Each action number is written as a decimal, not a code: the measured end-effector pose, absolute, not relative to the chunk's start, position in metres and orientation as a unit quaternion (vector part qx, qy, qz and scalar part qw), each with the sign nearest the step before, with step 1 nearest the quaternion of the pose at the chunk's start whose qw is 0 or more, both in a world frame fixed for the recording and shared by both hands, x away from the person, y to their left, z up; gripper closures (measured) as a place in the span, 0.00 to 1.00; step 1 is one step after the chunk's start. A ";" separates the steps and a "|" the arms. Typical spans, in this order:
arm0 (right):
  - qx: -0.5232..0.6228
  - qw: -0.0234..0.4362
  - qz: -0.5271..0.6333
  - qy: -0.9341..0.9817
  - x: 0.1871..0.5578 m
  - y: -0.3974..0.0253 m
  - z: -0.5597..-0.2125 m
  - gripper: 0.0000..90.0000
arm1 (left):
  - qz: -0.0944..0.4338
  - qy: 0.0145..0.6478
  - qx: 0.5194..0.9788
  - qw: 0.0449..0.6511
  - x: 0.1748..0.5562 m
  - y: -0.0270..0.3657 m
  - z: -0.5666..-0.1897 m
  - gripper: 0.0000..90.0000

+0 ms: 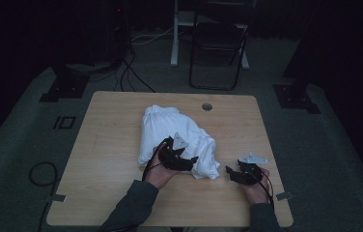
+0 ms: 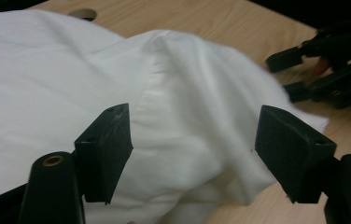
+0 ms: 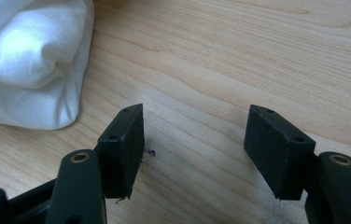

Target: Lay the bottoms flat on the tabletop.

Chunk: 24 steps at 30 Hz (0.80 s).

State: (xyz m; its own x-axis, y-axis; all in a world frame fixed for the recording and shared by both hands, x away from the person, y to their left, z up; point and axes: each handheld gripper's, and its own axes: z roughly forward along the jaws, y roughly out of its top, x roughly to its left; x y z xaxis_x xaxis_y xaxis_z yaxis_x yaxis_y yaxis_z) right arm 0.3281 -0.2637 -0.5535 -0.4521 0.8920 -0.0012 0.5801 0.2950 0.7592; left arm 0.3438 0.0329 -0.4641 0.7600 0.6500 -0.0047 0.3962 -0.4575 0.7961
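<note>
Left gripper (image 1: 189, 162) over the white cloth (image 1: 170, 128), right gripper (image 1: 231, 173) beside it — both jaws wide, empty.

My light wooden worktop (image 1: 107, 145) with rounded corners carries a crumpled white cloth bundle (image 1: 170, 128) near its middle, resting directly on the wood. A small round grey cable hole (image 1: 207, 107) sits near the far edge, just beyond the cloth and apart from it.
</note>
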 end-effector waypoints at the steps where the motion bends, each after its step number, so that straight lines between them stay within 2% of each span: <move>1: 0.476 0.219 0.356 0.774 0.328 -0.264 -0.553 0.42 | 0.152 0.312 0.840 0.418 0.344 0.030 -0.465 0.30; 6: 0.476 0.219 0.356 0.774 0.328 -0.264 -0.553 0.42 | 0.145 0.311 0.841 0.419 0.346 0.021 -0.466 0.28; 8: 0.476 0.219 0.356 0.774 0.328 -0.264 -0.554 0.42 | 0.141 0.317 0.836 0.424 0.347 0.016 -0.467 0.21; 10: 0.476 0.219 0.356 0.774 0.328 -0.264 -0.554 0.42 | 0.139 0.318 0.835 0.426 0.348 0.013 -0.468 0.19; 15: 0.476 0.219 0.356 0.774 0.328 -0.264 -0.553 0.42 | 0.147 0.313 0.854 0.388 0.353 -0.004 -0.481 0.18; 16: 0.476 0.219 0.356 0.774 0.328 -0.264 -0.553 0.42 | 0.147 0.313 0.854 0.388 0.353 -0.004 -0.481 0.24; 17: 0.475 0.219 0.356 0.774 0.328 -0.264 -0.554 0.41 | 0.152 0.305 0.864 0.371 0.354 -0.008 -0.486 0.24; 18: 0.475 0.218 0.356 0.775 0.328 -0.264 -0.553 0.41 | 0.151 0.302 0.870 0.359 0.355 -0.009 -0.489 0.45; 21: 0.475 0.217 0.355 0.775 0.328 -0.264 -0.553 0.41 | 0.148 0.299 0.877 0.346 0.357 -0.005 -0.493 0.79; 23: 0.475 0.217 0.356 0.775 0.328 -0.263 -0.553 0.41 | 0.145 0.304 0.873 0.352 0.357 0.005 -0.491 0.93; 24: 0.475 0.217 0.356 0.775 0.328 -0.264 -0.553 0.41 | 0.148 0.307 0.872 0.352 0.357 0.011 -0.490 0.94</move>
State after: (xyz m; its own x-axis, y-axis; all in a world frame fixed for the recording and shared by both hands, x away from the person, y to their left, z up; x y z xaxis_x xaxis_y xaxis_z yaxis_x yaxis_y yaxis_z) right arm 0.3280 -0.2635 -0.5535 -0.4548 0.8906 0.0015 0.5818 0.2958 0.7576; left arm 0.3568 0.0110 -0.4896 0.7676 0.6395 0.0424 0.4307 -0.5638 0.7047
